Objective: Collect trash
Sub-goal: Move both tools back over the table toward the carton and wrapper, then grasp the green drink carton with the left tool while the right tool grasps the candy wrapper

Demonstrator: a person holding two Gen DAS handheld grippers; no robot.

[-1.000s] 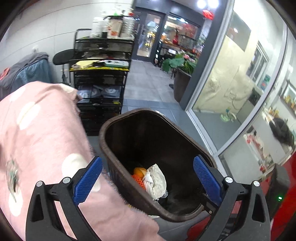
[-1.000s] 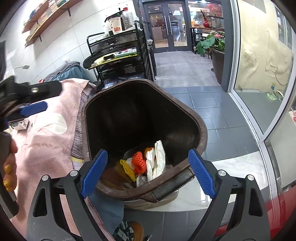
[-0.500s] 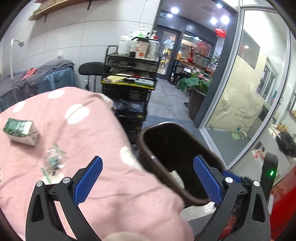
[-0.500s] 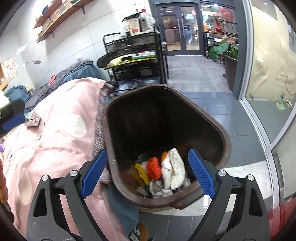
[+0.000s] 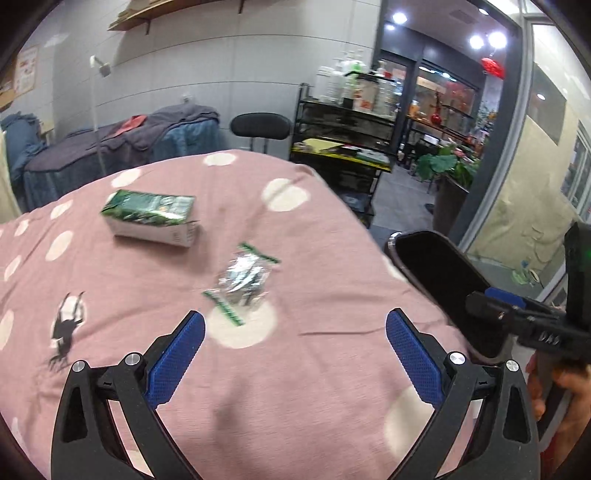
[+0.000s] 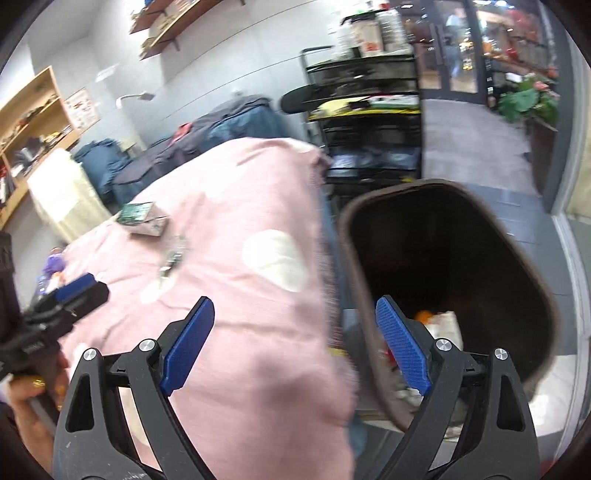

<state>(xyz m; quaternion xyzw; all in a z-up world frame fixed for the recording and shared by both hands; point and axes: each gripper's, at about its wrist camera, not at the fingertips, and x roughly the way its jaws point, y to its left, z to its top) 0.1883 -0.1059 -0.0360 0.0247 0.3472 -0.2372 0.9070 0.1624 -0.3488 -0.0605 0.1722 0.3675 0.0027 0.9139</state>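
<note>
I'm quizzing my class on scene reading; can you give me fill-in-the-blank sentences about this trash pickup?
1. The green and white carton lies on the pink ____ blanket.
2. The crumpled silver wrapper lies nearer the left tongs than the ____ does.
3. The brown bin holds trash; both tongs are ____.

Missing: polka-dot; carton; open

We see grey-tiled walls (image 5: 229, 70), a wooden wall shelf (image 6: 166, 22), a black wire rack (image 5: 343, 122), a round stool (image 5: 260, 125), glass doors (image 6: 450, 48), grey floor tiles (image 6: 472, 147).
</note>
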